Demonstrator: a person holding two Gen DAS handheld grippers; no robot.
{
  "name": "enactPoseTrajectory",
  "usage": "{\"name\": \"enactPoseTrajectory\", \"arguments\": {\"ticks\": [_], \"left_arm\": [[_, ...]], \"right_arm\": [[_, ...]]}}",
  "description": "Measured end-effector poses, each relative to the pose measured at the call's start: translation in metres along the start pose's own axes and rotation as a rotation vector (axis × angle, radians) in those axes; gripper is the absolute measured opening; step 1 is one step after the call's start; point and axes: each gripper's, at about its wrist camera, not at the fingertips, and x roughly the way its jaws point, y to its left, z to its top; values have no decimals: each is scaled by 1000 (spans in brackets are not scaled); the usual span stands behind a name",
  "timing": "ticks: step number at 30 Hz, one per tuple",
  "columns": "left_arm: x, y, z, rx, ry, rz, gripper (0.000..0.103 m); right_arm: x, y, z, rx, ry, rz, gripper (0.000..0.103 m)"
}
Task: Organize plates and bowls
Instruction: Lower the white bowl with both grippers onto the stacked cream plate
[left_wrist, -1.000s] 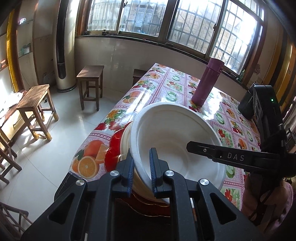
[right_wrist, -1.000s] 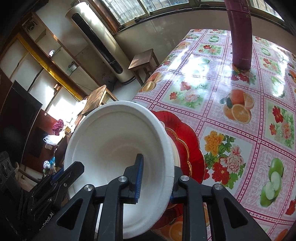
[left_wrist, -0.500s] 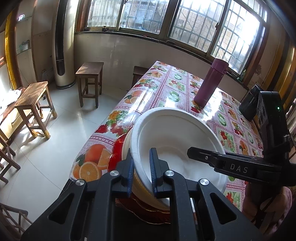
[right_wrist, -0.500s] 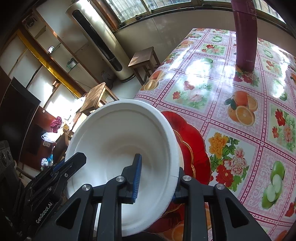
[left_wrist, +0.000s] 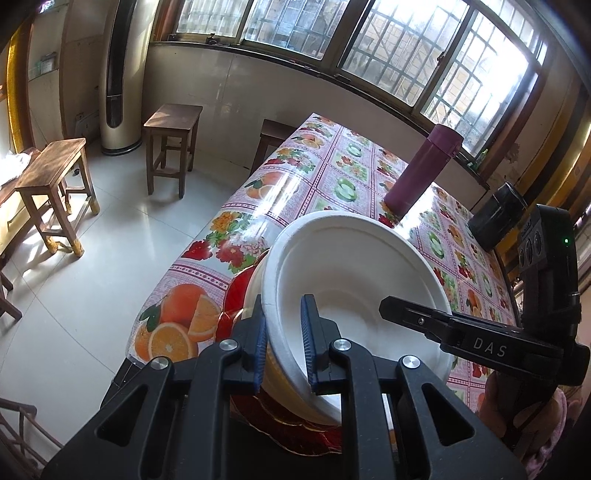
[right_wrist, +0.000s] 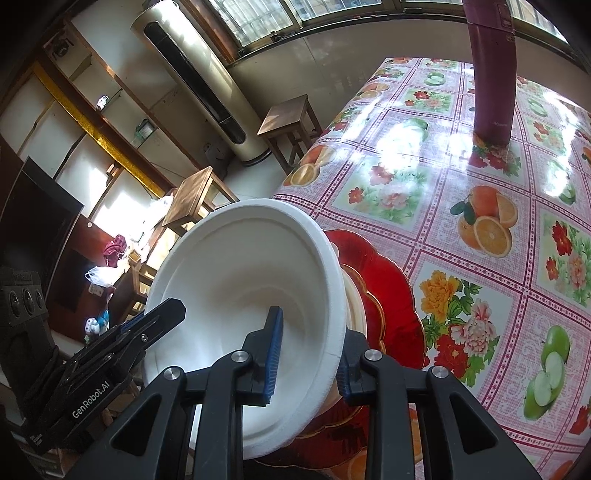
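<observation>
Between both grippers' fingers (left_wrist: 307, 339), the white bowl's (left_wrist: 354, 266) rim sits clamped on opposite sides.

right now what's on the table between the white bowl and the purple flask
Nothing: only bare tablecloth lies between the white bowl and the purple flask, clearest in the right wrist view.

You have a matt white bowl (left_wrist: 354, 280) that looks like moulded paper pulp, faintly rough at the rim. Under it your red plate (right_wrist: 391, 295) is glossy with gilt edging. The fruit-print tablecloth (right_wrist: 480, 192) shines like smooth vinyl; the stools (left_wrist: 51, 173) are bare wood.
</observation>
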Motion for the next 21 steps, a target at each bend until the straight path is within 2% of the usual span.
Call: {"name": "enactPoseTrajectory", "arguments": {"ticks": [14,20,21], "left_arm": [[-14,-9,-1,2,-24,1,15],[-18,-15,-4,34,-41,52,16],[-18,-16,-5,45,-45,73,20]], "right_arm": [[3,-7,-1,20,8,24,26],[4,-7,-3,23,11,30,26],[4,-8,-3,23,11,30,26]]}}
